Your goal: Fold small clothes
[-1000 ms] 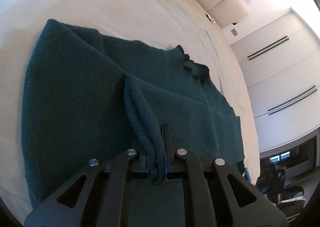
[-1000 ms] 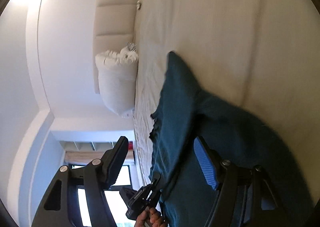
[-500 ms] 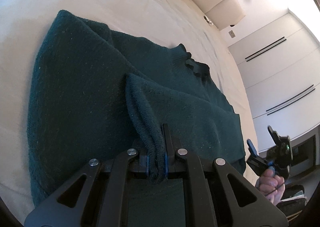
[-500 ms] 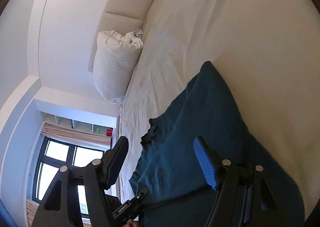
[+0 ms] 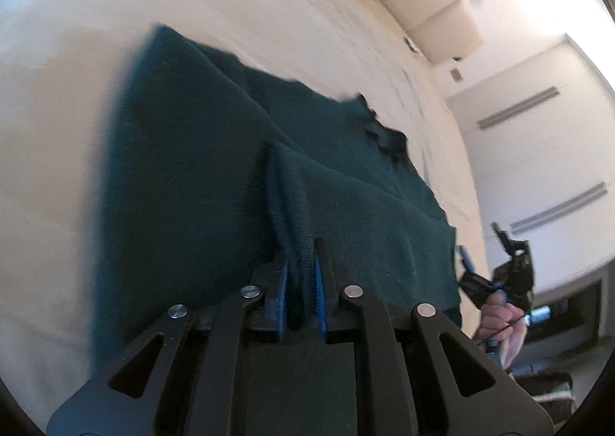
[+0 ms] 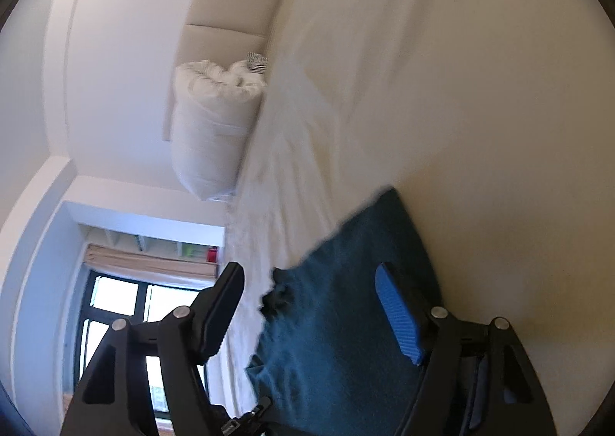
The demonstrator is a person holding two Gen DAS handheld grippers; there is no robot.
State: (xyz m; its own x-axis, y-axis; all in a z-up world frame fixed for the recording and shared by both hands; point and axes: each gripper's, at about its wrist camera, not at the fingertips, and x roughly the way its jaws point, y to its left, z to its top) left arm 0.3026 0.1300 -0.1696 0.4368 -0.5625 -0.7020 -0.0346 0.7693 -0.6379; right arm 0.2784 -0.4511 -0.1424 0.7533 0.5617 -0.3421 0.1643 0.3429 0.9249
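1. Left wrist view: my left gripper (image 5: 301,263) pinches a raised fold of the teal sweater (image 5: 184,182), which lies spread on the bed (image 5: 269,13) just ahead.
2. Right wrist view: my right gripper (image 6: 311,305) hangs spread and empty, the sweater (image 6: 338,313) lying beneath it on the sheet.

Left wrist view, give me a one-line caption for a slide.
Left gripper pinches a fold of the dark green sweater on the bed.

Bed (image 5: 269,13), teal sweater (image 5: 184,174) (pillow (image 6: 211,128), probably)
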